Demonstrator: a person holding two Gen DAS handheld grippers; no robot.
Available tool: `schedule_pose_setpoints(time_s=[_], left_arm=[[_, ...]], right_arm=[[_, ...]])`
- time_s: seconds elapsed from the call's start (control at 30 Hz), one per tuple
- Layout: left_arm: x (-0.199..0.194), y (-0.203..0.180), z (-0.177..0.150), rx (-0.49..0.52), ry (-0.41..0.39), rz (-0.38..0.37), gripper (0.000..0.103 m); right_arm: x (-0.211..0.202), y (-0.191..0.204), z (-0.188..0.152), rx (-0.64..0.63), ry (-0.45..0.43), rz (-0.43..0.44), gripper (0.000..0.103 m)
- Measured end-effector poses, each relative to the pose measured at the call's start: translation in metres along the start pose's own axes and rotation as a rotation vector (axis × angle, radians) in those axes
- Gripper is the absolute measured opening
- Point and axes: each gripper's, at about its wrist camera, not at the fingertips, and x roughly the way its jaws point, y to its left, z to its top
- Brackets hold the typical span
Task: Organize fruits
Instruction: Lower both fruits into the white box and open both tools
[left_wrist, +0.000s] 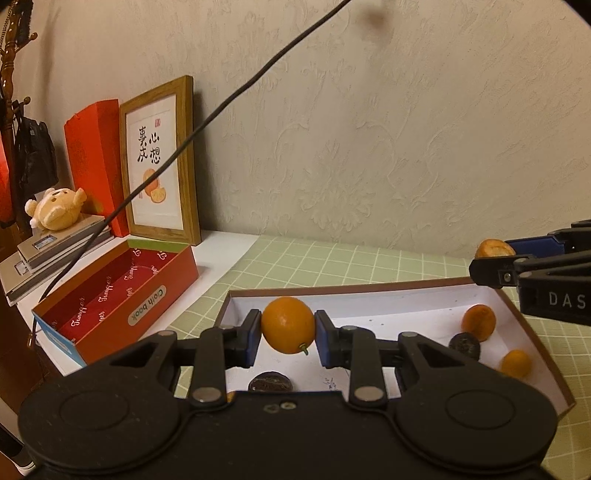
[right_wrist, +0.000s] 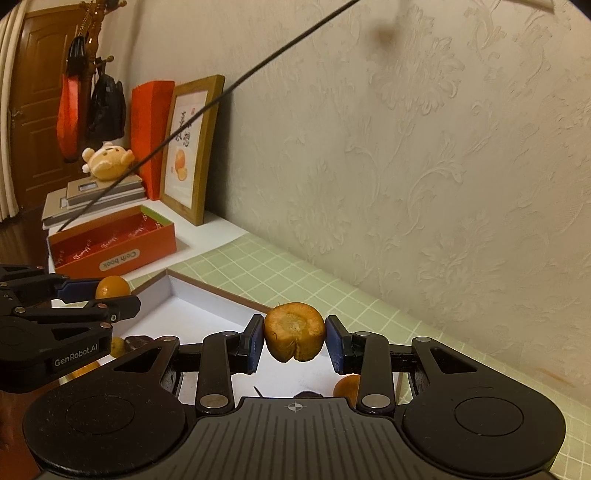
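Kumquat (left_wrist: 288, 325), smooth and glossy with a short green stem, sits pinched between the blue pads of your left gripper (left_wrist: 288, 332), whose jaws are nearly closed on it, and it hangs above the white tray (left_wrist: 388, 306). Your right gripper (right_wrist: 294, 338) is likewise clamped on a second fruit (right_wrist: 294, 331), duller, wrinkled and dented at the top, held over the tray's far edge; from the left wrist view only a sliver of that fruit shows behind the right gripper's finger. Down in the tray you can see two more orange fruits (left_wrist: 478, 322) (left_wrist: 516, 363) near the right wall and two dark round things (left_wrist: 464, 343) (left_wrist: 270, 382), the nearer one half hidden by your gripper body, so what they are is hard to tell. The tray is shallow cardboard with a brown rim and a plain white floor, and its near corners are cut off from view. It rests on a pale green mat (left_wrist: 332, 262) with a white grid. To the left an open red box (left_wrist: 122, 302) with a printed lining stands on the white tabletop, with a wood-framed picture (left_wrist: 159, 162) of an orange leaning on the embossed wallpaper, a plush toy (left_wrist: 55, 212) on stacked grey boxes, and a black cable (left_wrist: 229, 99) crossing the view.
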Motion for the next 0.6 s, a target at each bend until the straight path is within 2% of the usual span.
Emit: schedule_pose_setpoints(time_s=[0.6], left_arm=[[0.039, -0.001, 0.0, -0.009, 0.031, 0.016, 0.021]], right_arm=[[0.042, -0.02, -0.004, 0.029, 0.042, 0.014, 0.036]])
